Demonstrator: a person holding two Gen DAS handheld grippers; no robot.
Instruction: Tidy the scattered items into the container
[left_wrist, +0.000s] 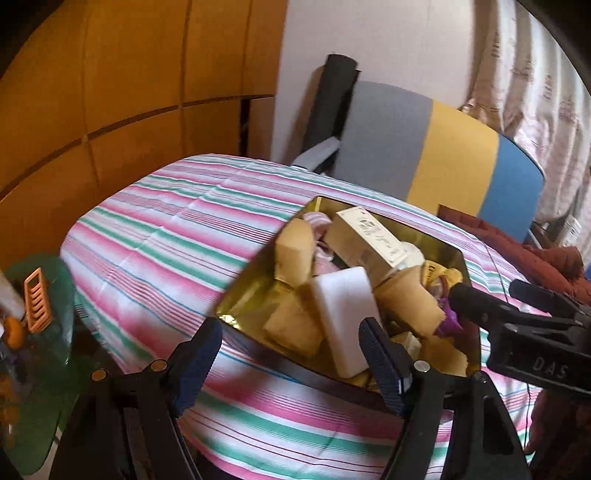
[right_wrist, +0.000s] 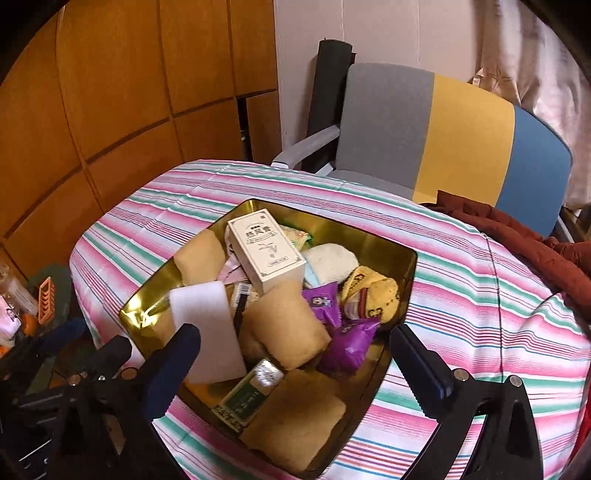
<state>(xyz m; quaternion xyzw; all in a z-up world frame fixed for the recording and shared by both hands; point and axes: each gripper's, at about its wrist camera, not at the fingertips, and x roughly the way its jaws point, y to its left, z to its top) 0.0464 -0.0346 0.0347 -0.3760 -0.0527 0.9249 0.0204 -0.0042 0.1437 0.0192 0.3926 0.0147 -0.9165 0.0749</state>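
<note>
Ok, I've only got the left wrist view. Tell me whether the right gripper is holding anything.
Observer: No. The right gripper is wide open over the gold tin, and its pads touch nothing.
Operator: Say what's at the tin's near corner; it's hidden here.
Observer: A green box, next to a tan pad.
Operator: Count the purple packets.
Observer: Two purple packets, touching each other, beside the yellow patterned cloth.
</note>
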